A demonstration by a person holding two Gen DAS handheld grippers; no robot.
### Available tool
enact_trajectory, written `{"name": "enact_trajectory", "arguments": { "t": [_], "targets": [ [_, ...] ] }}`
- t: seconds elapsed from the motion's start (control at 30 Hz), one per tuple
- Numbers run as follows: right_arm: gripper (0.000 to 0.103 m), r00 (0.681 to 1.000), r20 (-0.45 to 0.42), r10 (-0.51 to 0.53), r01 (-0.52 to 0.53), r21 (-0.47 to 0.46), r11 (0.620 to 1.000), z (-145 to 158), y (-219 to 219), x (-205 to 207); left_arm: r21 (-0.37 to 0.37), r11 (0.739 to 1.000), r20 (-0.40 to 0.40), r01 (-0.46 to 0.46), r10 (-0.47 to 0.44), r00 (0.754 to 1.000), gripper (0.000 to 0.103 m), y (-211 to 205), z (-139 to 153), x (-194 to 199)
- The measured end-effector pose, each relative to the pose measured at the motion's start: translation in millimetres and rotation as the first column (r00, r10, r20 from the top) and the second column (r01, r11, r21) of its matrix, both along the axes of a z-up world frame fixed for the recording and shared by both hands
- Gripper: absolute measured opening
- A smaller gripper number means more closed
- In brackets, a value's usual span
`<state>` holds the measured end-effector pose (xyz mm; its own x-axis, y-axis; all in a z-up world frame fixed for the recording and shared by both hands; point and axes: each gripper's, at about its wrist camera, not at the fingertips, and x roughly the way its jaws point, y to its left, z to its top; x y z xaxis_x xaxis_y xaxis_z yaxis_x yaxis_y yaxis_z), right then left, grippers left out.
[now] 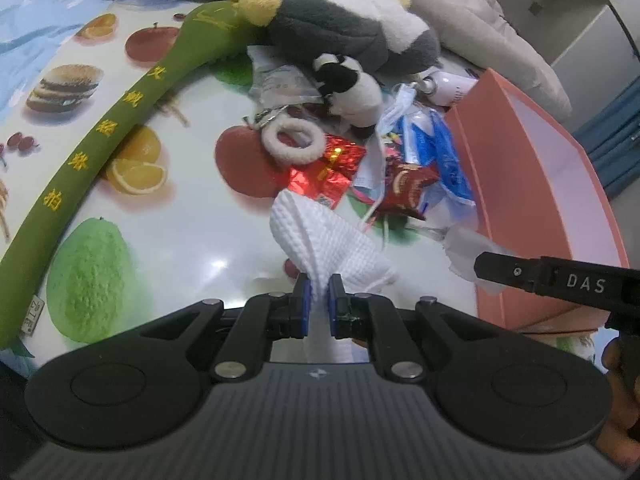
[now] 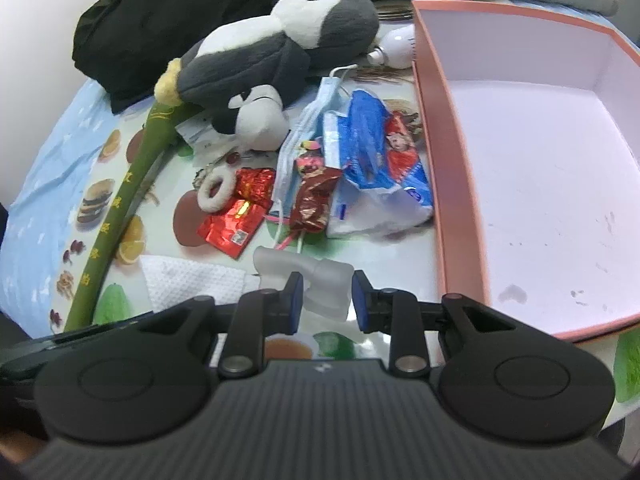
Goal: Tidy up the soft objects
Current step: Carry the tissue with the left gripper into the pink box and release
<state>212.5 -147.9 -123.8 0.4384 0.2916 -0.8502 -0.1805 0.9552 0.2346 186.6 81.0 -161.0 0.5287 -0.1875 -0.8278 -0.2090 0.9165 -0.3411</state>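
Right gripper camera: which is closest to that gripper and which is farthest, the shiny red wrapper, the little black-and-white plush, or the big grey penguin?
1. Shiny red wrapper, ahead and left of the right gripper.
2. Little black-and-white plush, behind the wrapper.
3. Big grey penguin, at the table's far side.

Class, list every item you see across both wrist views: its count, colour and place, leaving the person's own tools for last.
Waffle-textured cloth: one, white, pinched in left tongs.
Translucent plastic piece: one, whitish, between right tongs.
Cardboard box: one, pink, empty, right of pile.
Plush penguin: one, grey-white, behind pile.
Small plush toy: one, black-white, front of penguin.
Long plush stick: one, green, left.
Fluffy ring: one, white, centre.
Foil wrapper: one, red, beside ring.
Left tongs: shut.
Right tongs: around the piece.
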Motion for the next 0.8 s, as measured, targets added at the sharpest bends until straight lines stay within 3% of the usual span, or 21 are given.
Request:
{"name": "enact_trajectory", "arguments": {
  "t": [0.47, 0.8],
  "targets": [
    [0.030, 0.993, 0.106, -0.058, 0.056, 0.026, 0.998, 49.7, -48.0, -4.0, 0.034, 0.995, 0.101, 0.099, -0.102, 0.990, 0.011, -38.2, 57.9, 23.5],
    [0.030, 0.978, 0.179, -0.105, 0.108, -0.005, 0.994, 80.8, -88.8, 1.5, 0.016, 0.979, 0.170, 0.201, -0.201, 0.965, 0.011, -83.1, 102.1, 53.5]
  ]
}}
